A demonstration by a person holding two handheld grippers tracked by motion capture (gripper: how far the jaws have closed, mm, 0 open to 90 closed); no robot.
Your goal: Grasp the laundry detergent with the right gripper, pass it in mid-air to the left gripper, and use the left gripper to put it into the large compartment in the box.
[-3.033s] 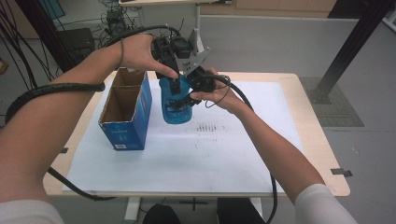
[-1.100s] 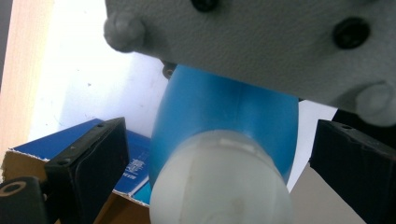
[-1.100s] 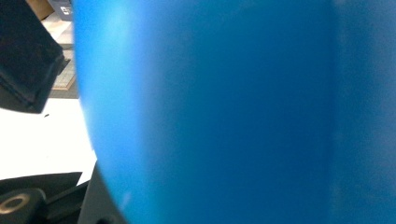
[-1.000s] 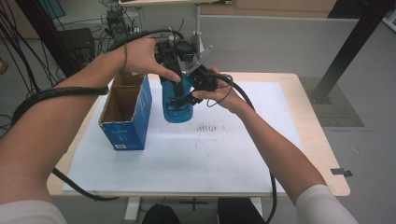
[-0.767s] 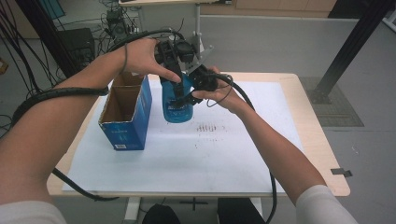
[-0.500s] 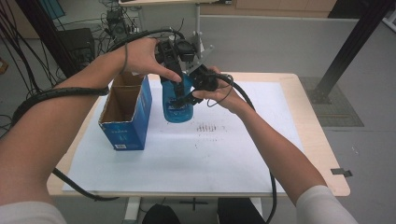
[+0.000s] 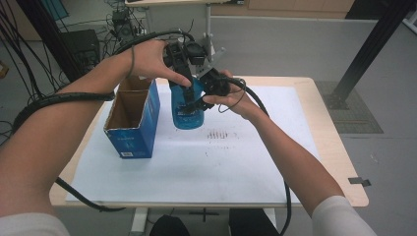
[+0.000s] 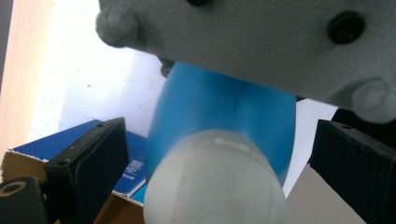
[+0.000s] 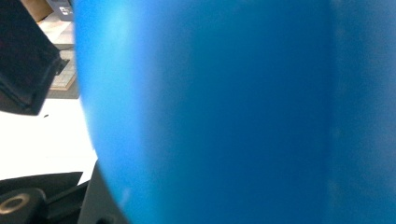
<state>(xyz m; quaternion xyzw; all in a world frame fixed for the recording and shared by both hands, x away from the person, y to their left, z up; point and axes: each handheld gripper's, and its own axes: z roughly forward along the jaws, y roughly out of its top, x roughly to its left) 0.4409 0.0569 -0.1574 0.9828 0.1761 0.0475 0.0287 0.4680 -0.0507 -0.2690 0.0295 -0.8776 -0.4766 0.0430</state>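
Setting: a pale wooden table (image 7: 334,142) covered by a white sheet (image 7: 206,162), seen from above; two forearms reach in from the bottom.
Bottle: a blue bottle (image 7: 187,110) with a white cap (image 8: 215,186) is held upright just above the sheet, just beside an open blue cardboard box (image 7: 133,120).
Left gripper (image 7: 184,73): poised over the cap, its jaws spread on either side and apart from it.
Right gripper (image 7: 204,91): pressed against the bottle's side; whether it is pinched on the body cannot be told, as only blurred blue is seen up close.
Step in hand: probably the cap is to be gripped while the body is steadied.
Advice: the left jaws should be centred on the cap before being closed, and the bottle kept upright.
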